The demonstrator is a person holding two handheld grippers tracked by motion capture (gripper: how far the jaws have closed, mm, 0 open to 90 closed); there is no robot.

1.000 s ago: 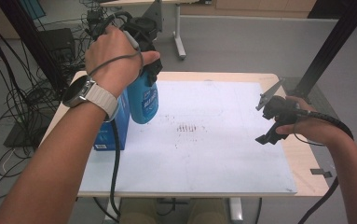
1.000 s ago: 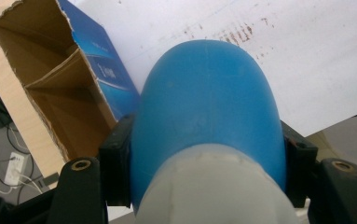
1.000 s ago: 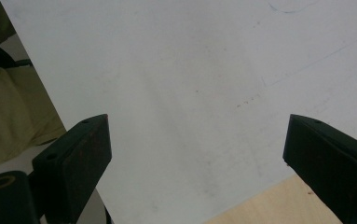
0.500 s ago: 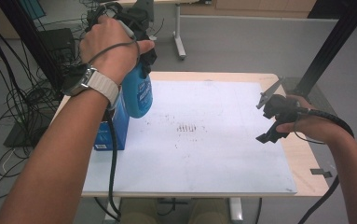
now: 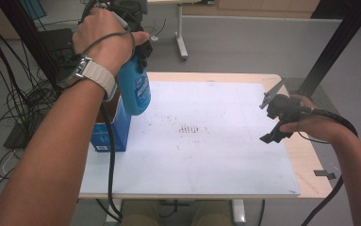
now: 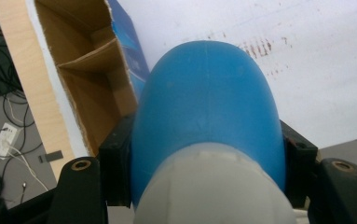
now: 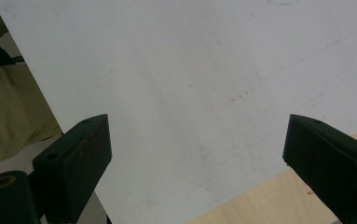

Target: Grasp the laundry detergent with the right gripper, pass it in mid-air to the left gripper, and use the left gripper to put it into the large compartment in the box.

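From the high view, we see our left gripper (image 5: pixel 138 47) at the far left, gripping a blue plastic bottle (image 5: pixel 135 89) that hangs above the open blue cardboard box (image 5: pixel 106 134) at the left edge of the white sheet (image 5: pixel 206 155). Our right gripper (image 5: pixel 274 117) hovers near the sheet's right edge.

In the left gripper view, both jaws press the bottle's (image 6: pixel 206 102) sides, the box (image 6: pixel 87 74) below it.

In the right gripper view, our jaws stand wide apart, empty, over the sheet (image 7: pixel 190 70).
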